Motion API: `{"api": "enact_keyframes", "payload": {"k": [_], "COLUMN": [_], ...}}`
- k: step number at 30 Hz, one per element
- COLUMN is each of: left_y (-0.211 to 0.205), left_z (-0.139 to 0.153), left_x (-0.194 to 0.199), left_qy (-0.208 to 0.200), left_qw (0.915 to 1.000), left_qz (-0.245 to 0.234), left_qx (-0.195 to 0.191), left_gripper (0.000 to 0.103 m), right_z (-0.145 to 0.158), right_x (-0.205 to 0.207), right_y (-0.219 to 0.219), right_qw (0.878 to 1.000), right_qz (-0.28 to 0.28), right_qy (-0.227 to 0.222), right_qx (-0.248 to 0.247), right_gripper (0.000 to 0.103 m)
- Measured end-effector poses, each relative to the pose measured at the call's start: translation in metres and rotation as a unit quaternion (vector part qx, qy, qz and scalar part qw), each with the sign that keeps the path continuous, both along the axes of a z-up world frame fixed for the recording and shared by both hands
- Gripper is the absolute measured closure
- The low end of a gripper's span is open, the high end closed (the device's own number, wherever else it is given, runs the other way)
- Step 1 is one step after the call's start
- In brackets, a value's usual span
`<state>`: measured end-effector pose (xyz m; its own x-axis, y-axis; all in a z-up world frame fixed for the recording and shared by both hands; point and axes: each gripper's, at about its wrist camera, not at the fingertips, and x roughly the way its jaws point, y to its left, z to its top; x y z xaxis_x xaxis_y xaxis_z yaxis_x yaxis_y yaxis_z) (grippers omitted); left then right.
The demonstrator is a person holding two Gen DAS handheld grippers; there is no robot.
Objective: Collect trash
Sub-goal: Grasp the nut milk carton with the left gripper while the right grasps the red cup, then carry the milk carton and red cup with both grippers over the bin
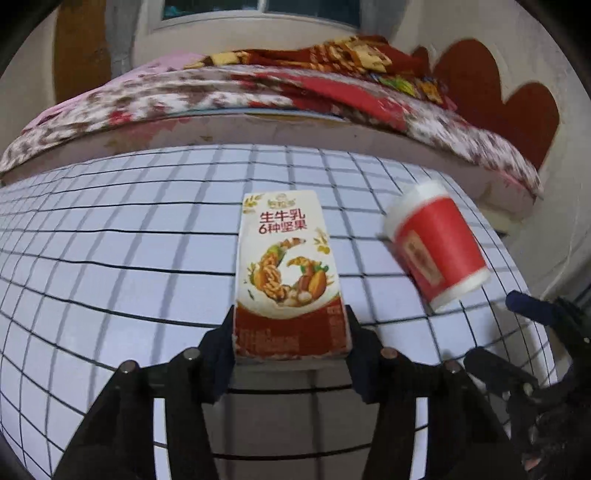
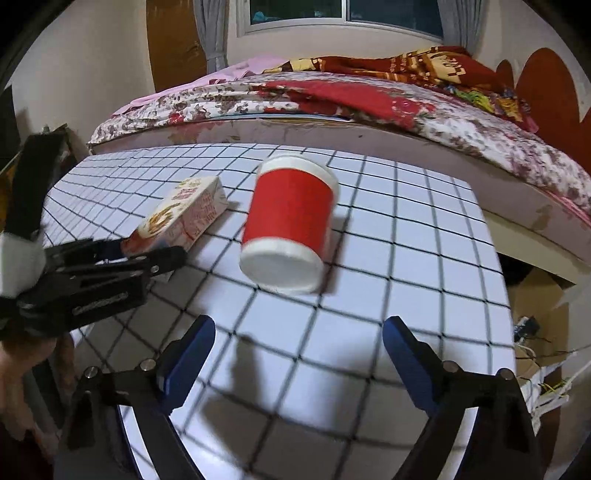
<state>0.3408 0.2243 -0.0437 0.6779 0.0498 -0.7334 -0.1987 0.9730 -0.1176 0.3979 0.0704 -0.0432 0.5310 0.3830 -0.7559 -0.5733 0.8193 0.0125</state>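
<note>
**Two bits of trash on the checked surface, one already pinched**

Two items sat on the white surface (image 1: 110,258) with its dark grid lines: a drink carton (image 1: 290,273) and a red paper cup (image 2: 291,221) tipped on its side. The carton lay flat, face up, and its print was easy to read: "生牛乳" and under that "6种坚果", with a big 6 built out of nuts and a dark red band at the near end. Small text on that band was too blurry for me.

The left tool (image 1: 291,332) was clenched on the carton's near end, a dark pad pressed against each long side, carton still resting on the surface.

The right tool (image 2: 299,354) hung released, blue pads spread wide, nothing between them, with the cup just ahead of its tips. The cup's white base faced the right camera; from the left camera a squarish label showed on its red wall, but the writing was smeared beyond reading.

A bed (image 2: 369,99) with a floral cover and a red blanket ran behind the surface, with a window (image 2: 347,14) above.
</note>
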Motion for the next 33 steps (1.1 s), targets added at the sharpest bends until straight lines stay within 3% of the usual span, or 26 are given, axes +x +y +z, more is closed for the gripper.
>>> {"api": "enact_keyframes", "payload": {"k": [7, 8, 9, 10, 16, 33], "left_y": [0.015, 0.012, 0.012, 0.01, -0.001, -0.065], "left_z": [-0.001, -0.001, 0.0, 0.002, 0.019, 0.049], "left_x": [-0.008, -0.01, -0.008, -0.009, -0.011, -0.075], "left_qy": [-0.001, 0.001, 0.001, 0.0, -0.014, -0.047], "left_qw": [0.9999, 0.9999, 0.9999, 1.0, 0.9998, 0.9959], "left_qz": [0.015, 0.012, 0.011, 0.008, -0.009, -0.067], "left_qx": [-0.003, 0.0, 0.0, -0.001, 0.008, 0.038], "left_gripper": [0.05, 0.05, 0.05, 0.05, 0.05, 0.05], "right_z": [-0.002, -0.003, -0.003, -0.004, 0.007, 0.056], "right_x": [0.037, 0.041, 0.044, 0.047, 0.026, -0.071], "right_y": [0.027, 0.028, 0.028, 0.028, 0.016, -0.079], "right_qw": [0.999, 0.998, 0.998, 0.997, 0.998, 0.996], "right_qz": [-0.035, -0.042, -0.048, -0.051, -0.046, -0.086], "right_qy": [0.025, 0.028, 0.032, 0.04, 0.019, -0.026], "right_qx": [0.026, 0.027, 0.028, 0.031, 0.025, 0.031], "right_gripper": [0.012, 0.017, 0.035, 0.045, 0.047, 0.047]}}
